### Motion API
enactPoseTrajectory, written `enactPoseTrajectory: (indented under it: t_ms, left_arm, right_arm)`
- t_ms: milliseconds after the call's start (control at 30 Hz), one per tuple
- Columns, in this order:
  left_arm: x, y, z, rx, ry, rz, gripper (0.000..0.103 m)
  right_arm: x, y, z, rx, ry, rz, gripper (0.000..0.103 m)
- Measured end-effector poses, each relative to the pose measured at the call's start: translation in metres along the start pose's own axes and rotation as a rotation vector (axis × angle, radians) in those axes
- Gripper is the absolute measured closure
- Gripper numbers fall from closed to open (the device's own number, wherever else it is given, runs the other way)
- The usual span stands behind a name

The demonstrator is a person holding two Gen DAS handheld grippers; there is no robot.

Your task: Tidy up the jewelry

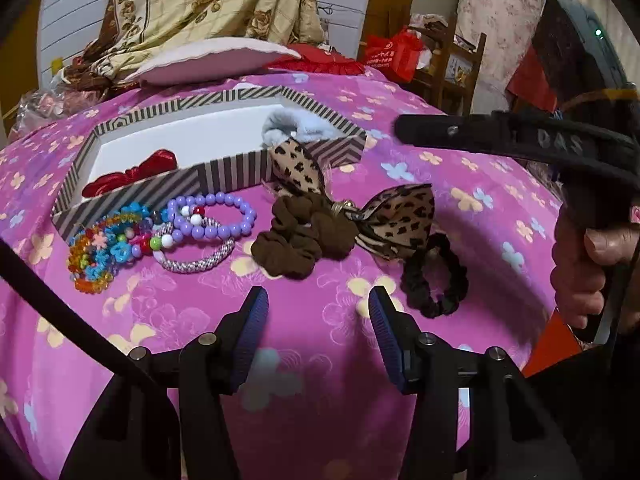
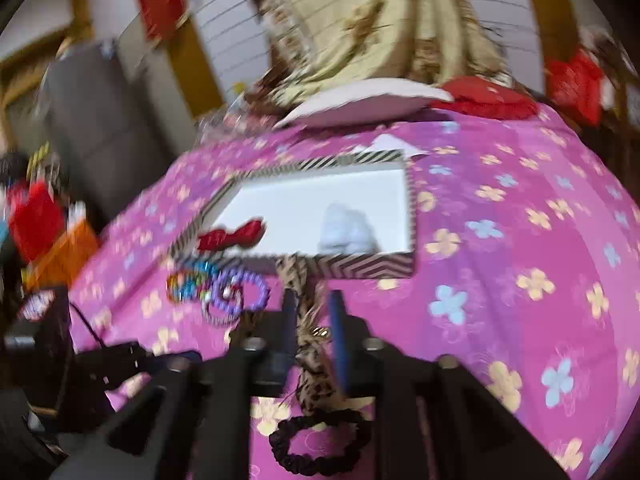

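Leopard-print fabric bow [image 2: 308, 344] runs lengthwise between the right gripper [image 2: 312, 320] fingers, one end draped over the striped cardboard box [image 2: 368, 266] wall; fingers parted, not pinching. Left gripper [image 1: 318, 312] half open, empty, farther off.

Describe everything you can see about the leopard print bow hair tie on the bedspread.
The leopard print bow is soft tan fabric with dark spots, two wide lobes joined by a small gold knot at the middle. It lies flat on the pink floral bedspread, with one lobe reaching up against the striped box wall. It overlaps the brown scrunchie and touches the black scrunchie. In the right wrist view, it lies between the right gripper's parted fingers, not pinched.
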State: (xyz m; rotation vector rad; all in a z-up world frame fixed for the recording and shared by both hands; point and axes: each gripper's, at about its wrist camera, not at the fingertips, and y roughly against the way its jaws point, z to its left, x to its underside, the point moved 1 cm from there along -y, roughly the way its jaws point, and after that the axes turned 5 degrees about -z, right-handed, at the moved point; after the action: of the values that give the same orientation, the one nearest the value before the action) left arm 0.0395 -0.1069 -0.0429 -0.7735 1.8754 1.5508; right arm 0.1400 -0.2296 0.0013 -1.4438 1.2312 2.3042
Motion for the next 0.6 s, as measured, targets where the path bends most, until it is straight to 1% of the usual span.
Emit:
enactPoseTrajectory:
  t_ms: [33, 67, 100, 167, 233, 267, 300, 333, 467, 533, 600]
  left_arm:
    - [-0.001, -0.001, 0.002, -0.011, 0.008, 0.005, 0.074]
    - [-0.001, -0.002, 0.004, -0.018, 0.018, 0.006, 0.074]
    - [-0.002, -0.002, 0.009, -0.020, 0.038, 0.006, 0.074]
    - [-0.002, -0.001, 0.015, -0.019, 0.069, 0.005, 0.074]
    - [-0.001, -0.001, 0.021, -0.030, 0.095, 0.007, 0.074]
    - [0.000, -0.001, 0.024, -0.033, 0.105, 0.008, 0.074]
    - [0.000, -0.001, 0.026, -0.032, 0.114, 0.012, 0.074]
    - [-0.001, -0.002, 0.027, -0.031, 0.121, 0.014, 0.074]
    - [0.000, -0.002, 0.027, -0.027, 0.126, 0.017, 0.074]
    - [0.000, -0.001, 0.027, -0.024, 0.122, 0.017, 0.074]
    - [0.000, 0.000, 0.026, -0.021, 0.121, 0.012, 0.074]
  right_arm:
    - [0.001, -0.006, 0.005, 0.033, 0.031, 0.012, 0.033]
    - [0.003, -0.011, 0.007, 0.047, 0.042, 0.022, 0.031]
    - [0.004, -0.016, 0.008, 0.042, 0.042, 0.040, 0.031]
    - [0.008, -0.033, 0.005, 0.032, 0.020, 0.104, 0.032]
    - [0.015, -0.048, 0.007, 0.020, 0.030, 0.171, 0.046]
    - [0.018, -0.055, 0.010, 0.026, 0.049, 0.198, 0.059]
    - [0.021, -0.062, 0.013, 0.034, 0.069, 0.224, 0.069]
    - [0.025, -0.067, 0.016, 0.027, 0.080, 0.244, 0.072]
    - [0.028, -0.068, 0.020, 0.030, 0.083, 0.246, 0.084]
    - [0.027, -0.063, 0.020, 0.032, 0.076, 0.235, 0.087]
    - [0.022, -0.053, 0.020, 0.025, 0.069, 0.197, 0.089]
